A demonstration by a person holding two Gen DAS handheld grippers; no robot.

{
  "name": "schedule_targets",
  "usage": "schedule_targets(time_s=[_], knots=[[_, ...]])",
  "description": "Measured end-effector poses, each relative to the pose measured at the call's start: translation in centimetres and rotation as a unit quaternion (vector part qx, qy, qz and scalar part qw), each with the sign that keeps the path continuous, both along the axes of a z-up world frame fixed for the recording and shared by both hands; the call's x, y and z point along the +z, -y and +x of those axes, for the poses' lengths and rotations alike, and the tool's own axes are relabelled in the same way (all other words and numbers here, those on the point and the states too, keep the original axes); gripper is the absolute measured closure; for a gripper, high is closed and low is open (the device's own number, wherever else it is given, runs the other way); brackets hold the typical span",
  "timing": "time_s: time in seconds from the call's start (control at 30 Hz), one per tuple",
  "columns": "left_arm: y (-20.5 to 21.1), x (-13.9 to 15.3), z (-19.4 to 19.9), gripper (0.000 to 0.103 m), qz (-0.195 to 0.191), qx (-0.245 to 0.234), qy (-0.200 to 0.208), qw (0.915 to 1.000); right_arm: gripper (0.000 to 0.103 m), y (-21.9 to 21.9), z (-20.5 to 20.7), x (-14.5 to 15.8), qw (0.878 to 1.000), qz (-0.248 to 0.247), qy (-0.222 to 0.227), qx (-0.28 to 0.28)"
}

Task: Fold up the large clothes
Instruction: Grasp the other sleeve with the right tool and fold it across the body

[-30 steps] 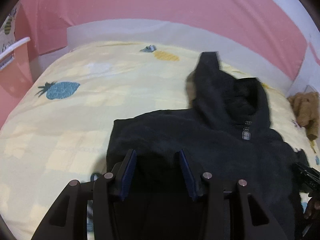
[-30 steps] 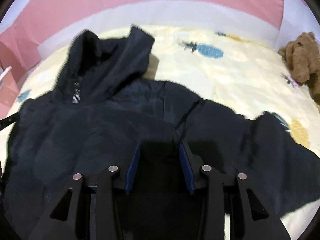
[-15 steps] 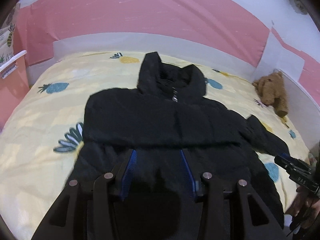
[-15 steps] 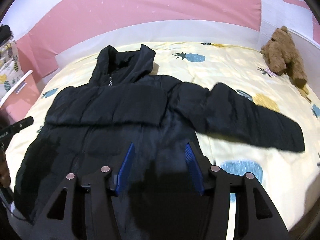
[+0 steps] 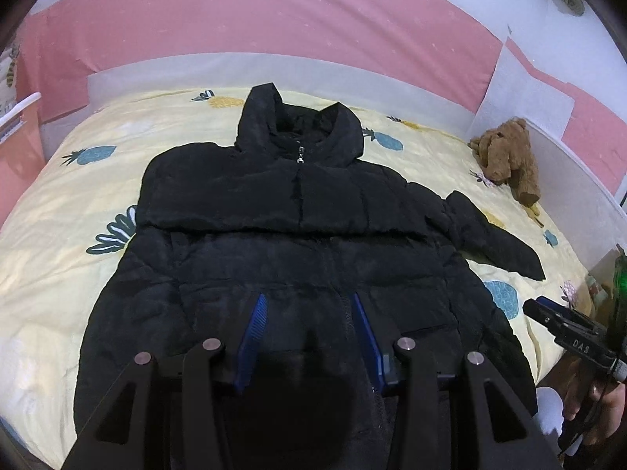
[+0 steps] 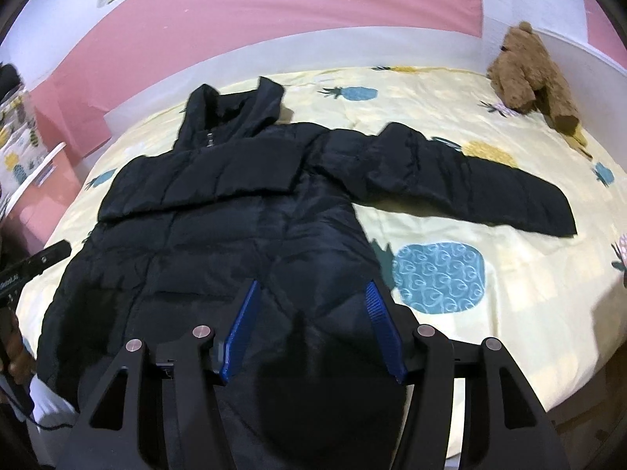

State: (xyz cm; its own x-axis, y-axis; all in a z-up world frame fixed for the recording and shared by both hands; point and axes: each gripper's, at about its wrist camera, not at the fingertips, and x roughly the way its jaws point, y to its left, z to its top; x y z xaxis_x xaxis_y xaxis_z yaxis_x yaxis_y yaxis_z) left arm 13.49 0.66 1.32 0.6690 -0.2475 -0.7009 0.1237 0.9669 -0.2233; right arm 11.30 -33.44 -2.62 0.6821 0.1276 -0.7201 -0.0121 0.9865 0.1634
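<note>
The jacket (image 5: 298, 258) lies face up on the bed (image 5: 58, 211), hood away from both tools, its long axis running straight ahead of them, hem nearest. The one spread sleeve (image 6: 470, 188) reaches out ahead and to the right of the right tool (image 6: 313, 313), so the right hand seems the nearer for folding it in. The left tool (image 5: 309, 329) hangs over the lower front, jaws partly apart, holding nothing. The right tool's jaws have just been opening, a little wider, also empty, with only jacket beneath. No containers are in view.
</note>
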Motion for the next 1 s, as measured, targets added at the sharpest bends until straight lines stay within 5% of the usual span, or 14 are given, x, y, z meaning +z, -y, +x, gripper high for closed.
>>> schedule_targets(time_s=[0.53, 0.8, 1.0], knots=[[5.0, -2.3, 11.0, 0.058, 0.053, -0.041, 0.003, 0.9977, 0.046, 12.2, 6.8, -4.1, 0.989, 0.017, -0.035, -0.139], [6.3, -6.8, 18.3, 0.058, 0.070, -0.040, -0.021, 0.9965, 0.046, 19.8, 10.7, -8.5, 0.965, 0.112, -0.069, -0.228], [6.7, -8.4, 20.2, 0.057, 0.059, -0.043, -0.016, 0.9972, 0.046, 23.1, 12.1, -9.3, 0.948, 0.177, -0.038, -0.263]])
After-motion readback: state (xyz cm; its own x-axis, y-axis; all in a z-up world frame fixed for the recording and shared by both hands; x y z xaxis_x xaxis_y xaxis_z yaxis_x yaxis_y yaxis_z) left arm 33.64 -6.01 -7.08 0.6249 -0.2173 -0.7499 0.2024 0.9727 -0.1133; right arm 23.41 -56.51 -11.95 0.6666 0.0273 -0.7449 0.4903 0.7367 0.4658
